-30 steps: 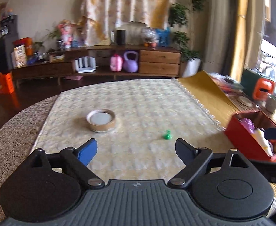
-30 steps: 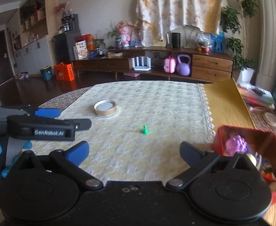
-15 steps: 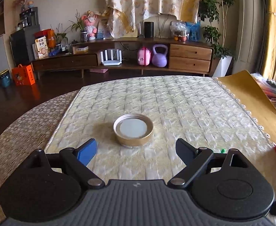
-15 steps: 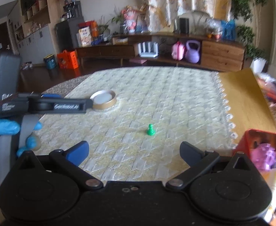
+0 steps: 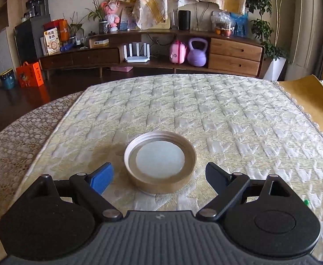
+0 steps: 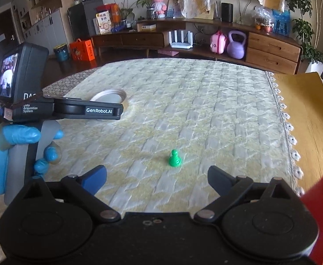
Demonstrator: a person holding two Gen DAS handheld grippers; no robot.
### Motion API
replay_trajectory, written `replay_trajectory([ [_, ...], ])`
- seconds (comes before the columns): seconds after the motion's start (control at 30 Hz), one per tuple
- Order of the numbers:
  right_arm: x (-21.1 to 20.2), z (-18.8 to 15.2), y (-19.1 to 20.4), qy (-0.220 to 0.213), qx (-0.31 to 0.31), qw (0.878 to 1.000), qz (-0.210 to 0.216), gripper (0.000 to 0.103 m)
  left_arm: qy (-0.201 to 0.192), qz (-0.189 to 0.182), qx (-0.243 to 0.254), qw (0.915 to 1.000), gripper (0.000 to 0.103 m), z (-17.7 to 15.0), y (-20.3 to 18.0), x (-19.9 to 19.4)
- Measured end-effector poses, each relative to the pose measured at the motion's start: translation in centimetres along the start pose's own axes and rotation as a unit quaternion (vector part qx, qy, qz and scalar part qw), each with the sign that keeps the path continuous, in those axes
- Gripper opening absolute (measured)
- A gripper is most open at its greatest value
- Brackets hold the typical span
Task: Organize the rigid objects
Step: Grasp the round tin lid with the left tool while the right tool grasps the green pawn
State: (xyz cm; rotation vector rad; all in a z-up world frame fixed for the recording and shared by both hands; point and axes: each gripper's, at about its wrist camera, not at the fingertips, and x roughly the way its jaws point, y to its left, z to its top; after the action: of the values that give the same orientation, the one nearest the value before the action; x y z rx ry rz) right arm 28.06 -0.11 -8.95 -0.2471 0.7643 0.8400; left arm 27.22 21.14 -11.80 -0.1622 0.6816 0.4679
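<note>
One gold jar lid, rim up with a pale liner, sits on the quilted mat just ahead of left gripper, jaws wide, touching nothing. One green pawn stands upright just ahead of right gripper, jaws apart, just been closing slightly, empty

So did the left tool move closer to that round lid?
Yes. In the left wrist view the left tool has come forward and down over the quilted mat; the round lid, earlier far ahead, now sits between its open fingers.
</note>
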Motion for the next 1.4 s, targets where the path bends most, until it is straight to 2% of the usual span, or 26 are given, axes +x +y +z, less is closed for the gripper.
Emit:
replay_trajectory([
  [0.1,1.3,0.4,0.1,0.006,-0.005,1.0,-0.002,0.087,0.003,-0.002,-0.005,1.0,0.091,0.0,-0.1,1.0],
  [0.33,3.3,0.5,-0.9,0.017,0.014,1.0,-0.006,0.065,0.0,-0.002,-0.005,1.0,0.091,-0.4,-0.3,2.3],
  [0.4,3.7,0.3,-0.9,0.021,0.014,1.0,-0.006,0.062,-0.002,-0.006,-0.004,1.0,0.091,-0.3,-0.3,2.5],
  [0.47,3.7,0.3,-0.7,0.017,0.008,1.0,-0.012,0.058,-0.003,-0.006,-0.006,1.0,0.091,-0.3,-0.2,2.6],
  [0.63,3.9,0.3,-0.4,0.009,0.003,1.0,-0.024,0.041,-0.005,-0.005,-0.008,0.9999,0.091,0.0,-0.1,2.9],
  [0.7,3.9,0.3,-0.4,0.007,0.0,0.999,-0.032,0.033,-0.005,0.001,-0.004,1.0,0.087,0.0,-0.2,2.9],
  [0.77,3.9,0.4,-0.4,0.006,0.001,0.999,-0.037,0.026,-0.009,0.003,-0.004,0.9999,0.078,0.0,-0.3,2.8],
  [0.83,3.8,0.3,-0.4,0.005,-0.001,0.999,-0.043,0.015,-0.01,0.005,-0.003,0.9999,0.077,0.0,-0.4,2.7],
  [1.07,3.5,0.3,-0.3,0.004,0.007,0.999,-0.048,0.015,0.0,0.009,0.002,1.0,0.077,0.0,-0.9,1.9],
  [1.4,-0.9,0.0,-0.5,-0.008,0.04,0.999,-0.035,0.014,-0.004,-0.033,0.022,0.9992,0.077,0.1,-3.2,-3.3],
])
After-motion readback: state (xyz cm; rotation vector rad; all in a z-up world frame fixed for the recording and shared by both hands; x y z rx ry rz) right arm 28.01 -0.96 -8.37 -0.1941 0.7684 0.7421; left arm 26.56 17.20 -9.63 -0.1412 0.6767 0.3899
